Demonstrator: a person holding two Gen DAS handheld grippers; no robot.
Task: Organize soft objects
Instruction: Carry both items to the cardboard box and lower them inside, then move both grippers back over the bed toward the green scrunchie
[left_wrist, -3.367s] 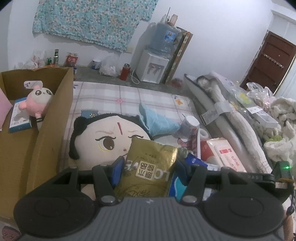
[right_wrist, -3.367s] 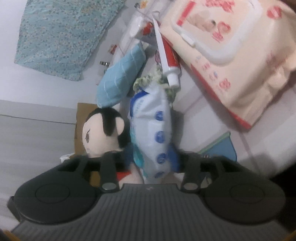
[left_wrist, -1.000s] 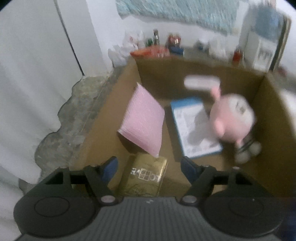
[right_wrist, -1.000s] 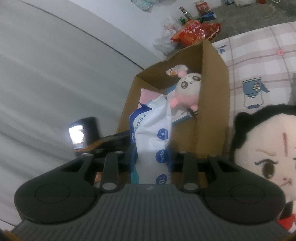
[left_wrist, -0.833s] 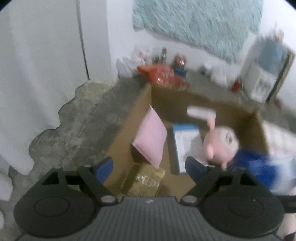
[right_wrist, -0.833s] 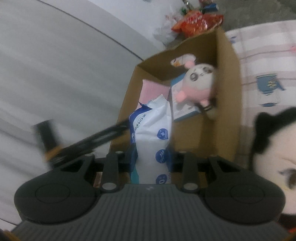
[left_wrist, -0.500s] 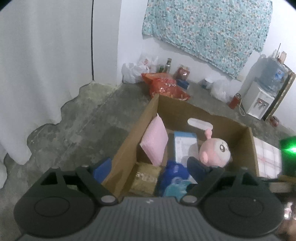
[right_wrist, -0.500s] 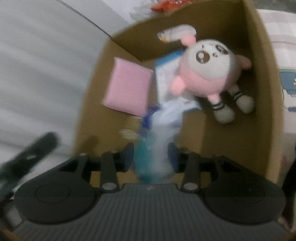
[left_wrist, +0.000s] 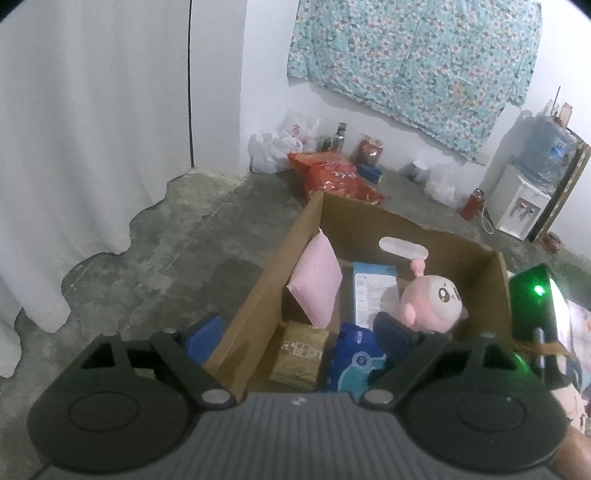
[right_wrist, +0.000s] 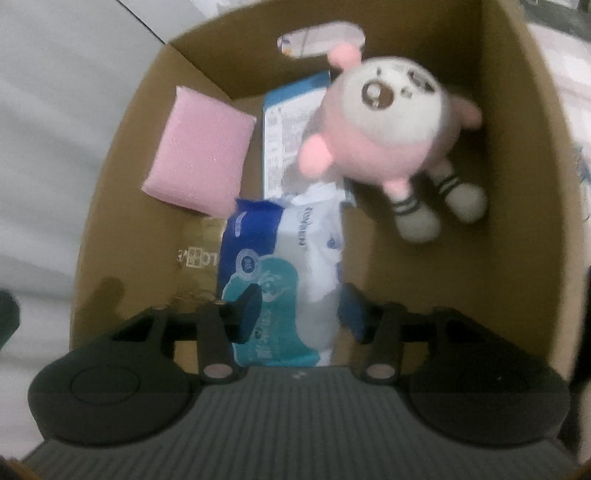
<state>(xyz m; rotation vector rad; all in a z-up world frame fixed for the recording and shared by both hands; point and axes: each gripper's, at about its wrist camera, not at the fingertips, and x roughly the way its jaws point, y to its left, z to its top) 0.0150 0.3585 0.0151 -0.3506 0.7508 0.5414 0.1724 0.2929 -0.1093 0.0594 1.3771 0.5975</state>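
Note:
A cardboard box (left_wrist: 406, 221) (right_wrist: 122, 206) holds a pink plush (left_wrist: 432, 302) (right_wrist: 388, 125), a pink sponge pad (left_wrist: 316, 284) (right_wrist: 199, 147), a flat blue-white packet (left_wrist: 373, 291) (right_wrist: 288, 125) and a gold packet (left_wrist: 301, 350). A blue-and-white tissue pack (left_wrist: 354, 362) (right_wrist: 288, 258) lies in the box beside the gold packet. My right gripper (right_wrist: 299, 312) points down into the box with its jaws opening; the pack lies between the fingers, loose from the pads. My left gripper (left_wrist: 299, 330) hangs open and empty above the box's near left wall.
The box stands on a bare concrete floor (left_wrist: 177, 258). A white curtain (left_wrist: 74, 147) hangs at the left. An orange snack bag (left_wrist: 332, 177) and plastic bags lie behind the box. A water dispenser (left_wrist: 517, 203) stands at the far right wall.
My left gripper released the gold packet in the box, then rose and drew back. My right gripper carried the tissue pack over the box, sank, and its jaws spread off the pack.

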